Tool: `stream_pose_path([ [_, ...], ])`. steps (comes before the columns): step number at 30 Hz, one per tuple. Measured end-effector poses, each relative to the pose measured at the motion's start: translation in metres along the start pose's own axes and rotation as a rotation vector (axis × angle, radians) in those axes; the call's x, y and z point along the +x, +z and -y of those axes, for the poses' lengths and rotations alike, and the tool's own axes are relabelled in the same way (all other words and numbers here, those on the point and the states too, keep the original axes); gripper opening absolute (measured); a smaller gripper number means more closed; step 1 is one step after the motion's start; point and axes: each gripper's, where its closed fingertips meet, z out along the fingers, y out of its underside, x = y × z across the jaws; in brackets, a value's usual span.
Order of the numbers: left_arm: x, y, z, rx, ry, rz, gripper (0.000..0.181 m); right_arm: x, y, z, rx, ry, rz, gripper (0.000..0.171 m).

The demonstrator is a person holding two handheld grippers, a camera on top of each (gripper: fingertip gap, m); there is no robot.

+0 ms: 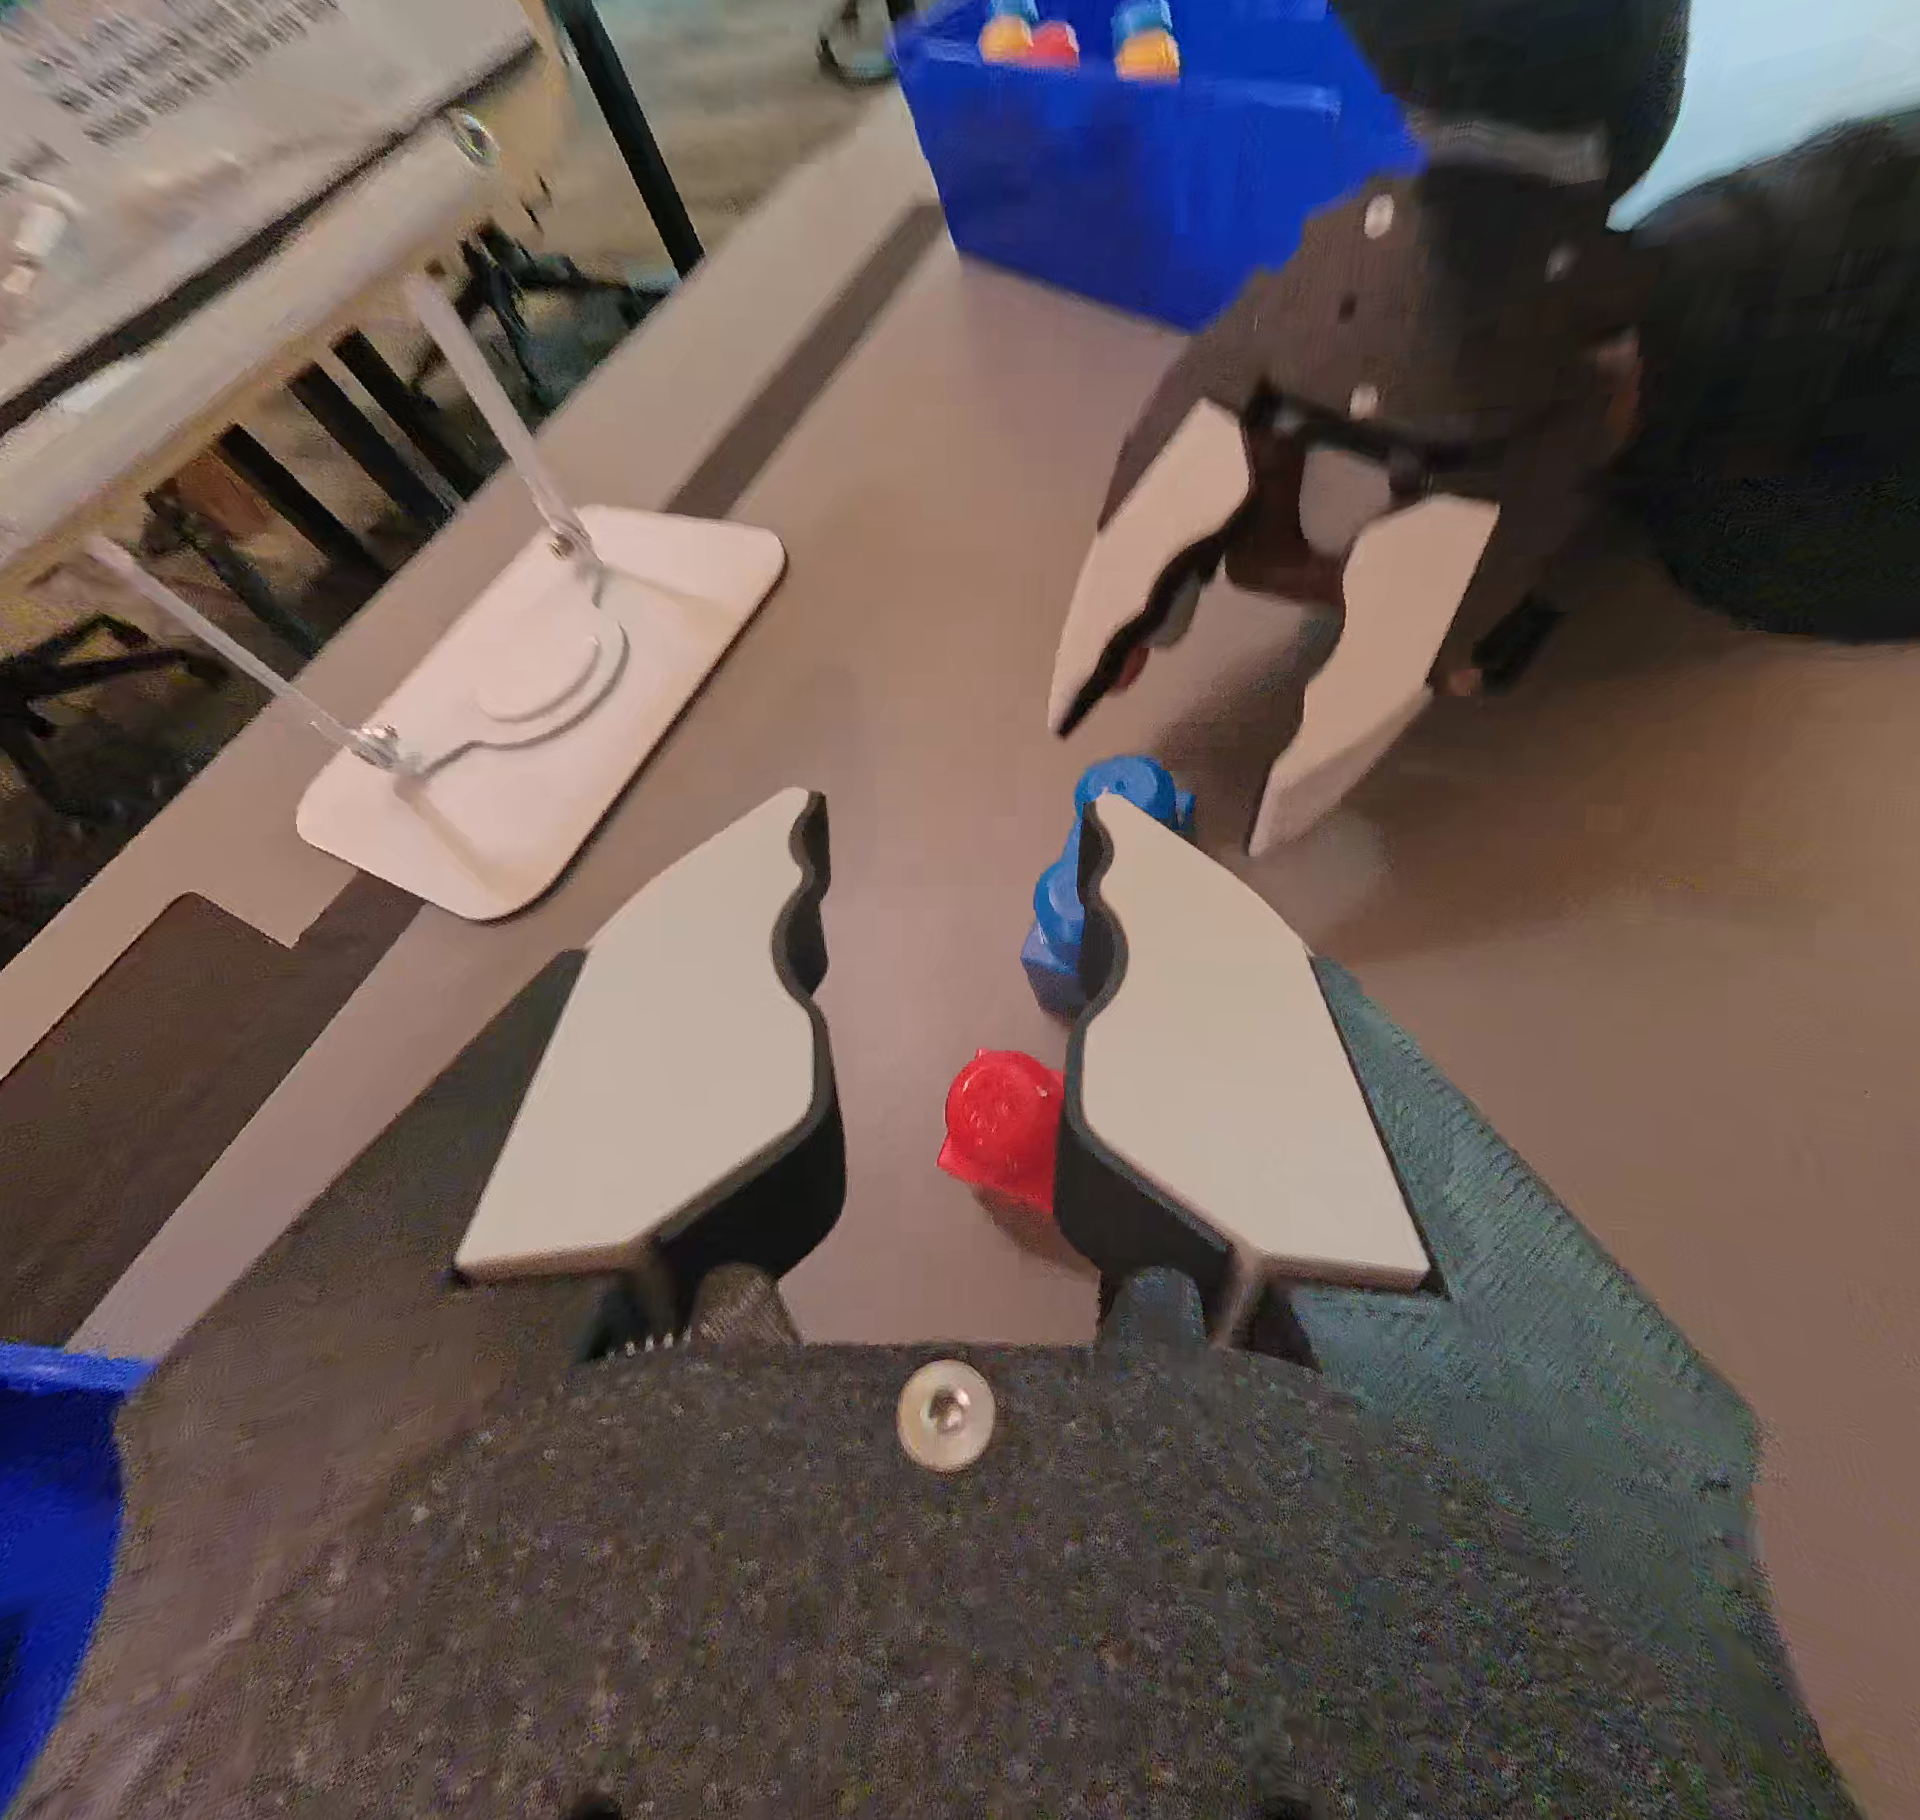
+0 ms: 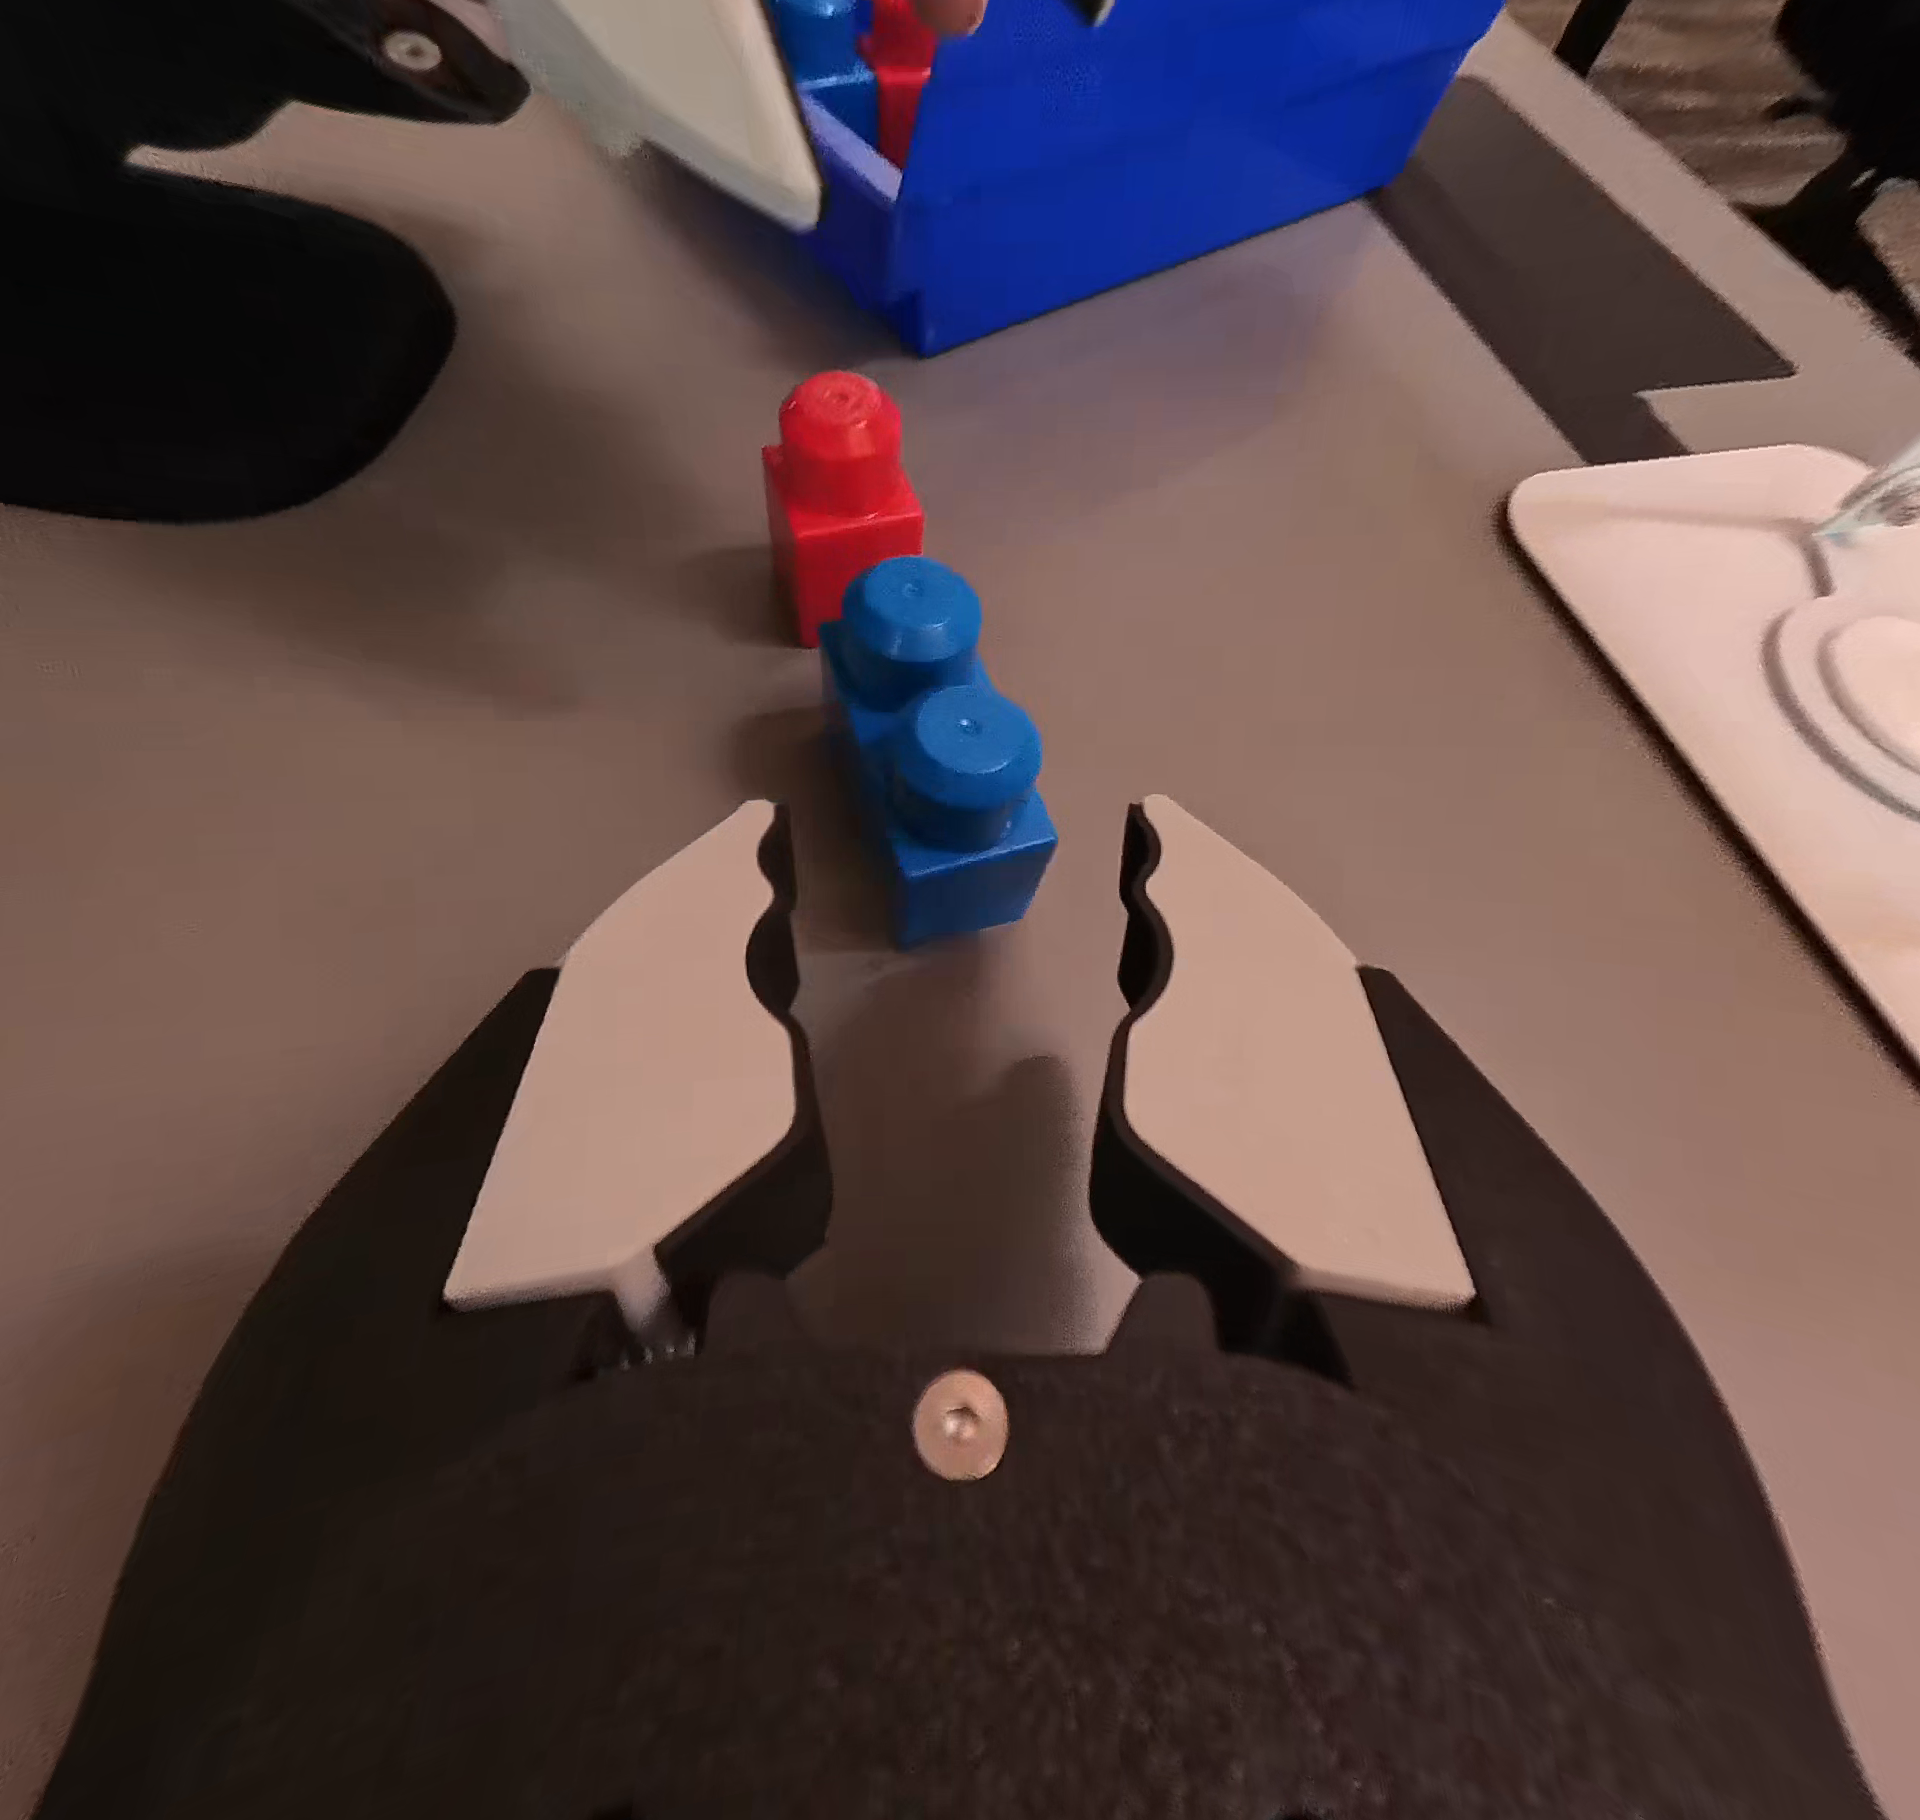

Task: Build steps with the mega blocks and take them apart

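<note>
A red one-stud block [image 2: 847, 513] and a blue two-stud block [image 2: 966, 877] stand in a line on the grey table, close together. My right gripper [image 2: 954, 809] is open and empty, and the blue block's near end sits between its fingertips with no visible contact. In the left wrist view my left gripper [image 1: 951, 825] is open and empty above the table. The red block [image 1: 1003, 1116] and blue block [image 1: 1070, 897] lie by its right finger, which partly hides them. The right gripper [image 1: 1164, 783] faces it just beyond the blue block.
A blue bin [image 1: 1122, 170] holding several blocks stands at the far table end. A second blue bin [image 2: 1143, 160] with blue and red blocks sits behind the left gripper [image 2: 951, 108]. A white stand base [image 1: 551, 710] lies left, also seen in the right wrist view [image 2: 1714, 627]. Left tips to right tips: about 10 cm. The white stand base [image 1: 551, 710] is about 25 cm from my right fingertips. It turns up in the right wrist view [image 2: 1818, 674] as well.
</note>
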Motion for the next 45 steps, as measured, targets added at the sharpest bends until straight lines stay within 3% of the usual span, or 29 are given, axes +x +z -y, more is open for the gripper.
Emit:
stream_pose_path([
  [7,-0.006,-0.006,0.011,0.231,-0.143,-0.003,0.043,-0.001,0.021,-0.009,-0.087,-0.027,0.003,0.062],
  [11,0.003,-0.001,0.007,0.240,-0.131,-0.036,0.044,-0.005,0.025,-0.019,-0.152,-0.068,0.017,0.037],
  [18,0.040,0.009,-0.004,0.145,-0.007,-0.167,0.046,-0.012,-0.009,-0.003,-0.138,-0.163,0.034,0.037],
  [24,0.067,0.016,-0.004,0.129,0.045,-0.246,0.051,-0.026,-0.045,0.041,0.146,-0.091,0.134,0.037],
  [31,0.076,0.005,0.037,0.384,-0.105,-0.296,0.052,-0.035,-0.079,0.094,0.566,0.105,0.277,0.037],
  [39,0.070,-0.027,0.079,0.687,-0.261,-0.324,0.051,-0.044,-0.077,0.108,0.718,0.182,0.324,0.037],
  [45,0.071,-0.028,0.088,0.743,-0.259,-0.269,0.046,-0.054,-0.071,0.118,0.777,0.216,0.332,0.037],
])
